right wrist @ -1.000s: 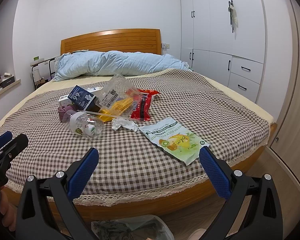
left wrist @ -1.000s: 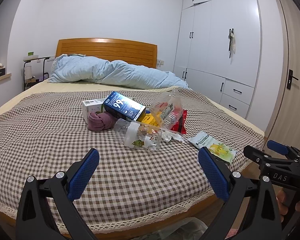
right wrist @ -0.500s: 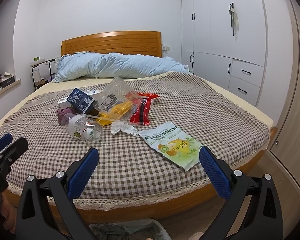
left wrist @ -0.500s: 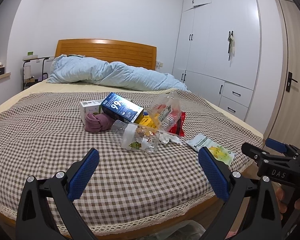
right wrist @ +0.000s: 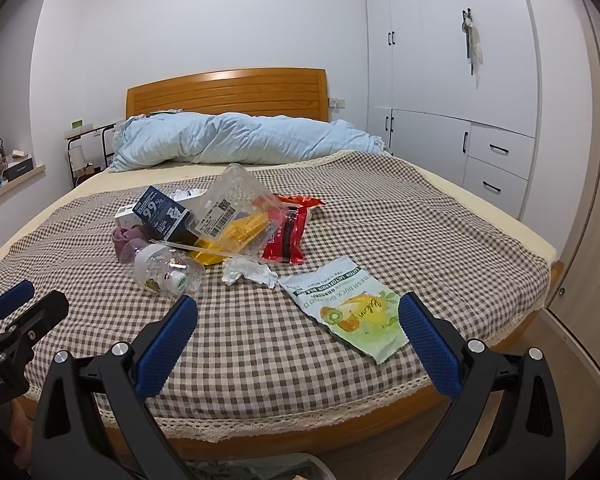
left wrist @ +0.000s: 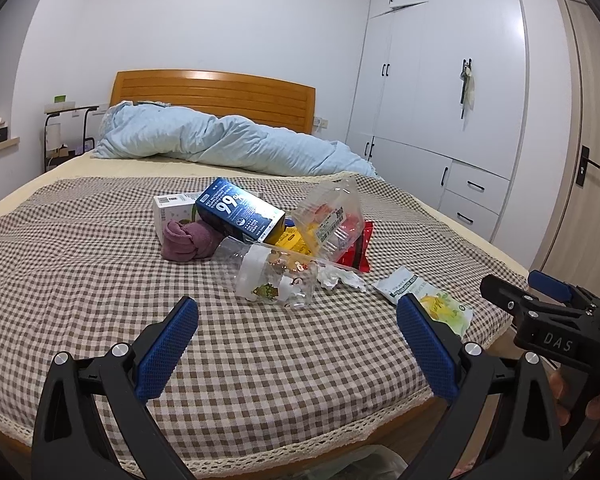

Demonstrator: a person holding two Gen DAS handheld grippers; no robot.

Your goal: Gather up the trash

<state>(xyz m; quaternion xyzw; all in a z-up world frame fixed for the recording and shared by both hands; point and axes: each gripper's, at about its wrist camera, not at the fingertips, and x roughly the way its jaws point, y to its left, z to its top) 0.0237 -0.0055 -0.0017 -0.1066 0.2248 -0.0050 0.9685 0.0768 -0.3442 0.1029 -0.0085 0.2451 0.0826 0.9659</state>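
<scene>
Both my jaws spread wide, empty: left gripper (left wrist: 296,324), right gripper (right wrist: 298,322), at the bed's foot. Bag (right wrist: 260,468) below is cut off, contents unreadable. Green pouch (right wrist: 352,312) shows fully only in the right view. Trash pile mid-bed: clear bottle (left wrist: 276,276), blue box (left wrist: 238,214).

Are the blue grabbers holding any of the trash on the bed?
No, nothing is held. The left gripper and right gripper are both open above the checked bedspread, with no trash between their fingers.

Trash pile (left wrist: 284,240) lies beyond the spread tool (left wrist: 298,330).
</scene>
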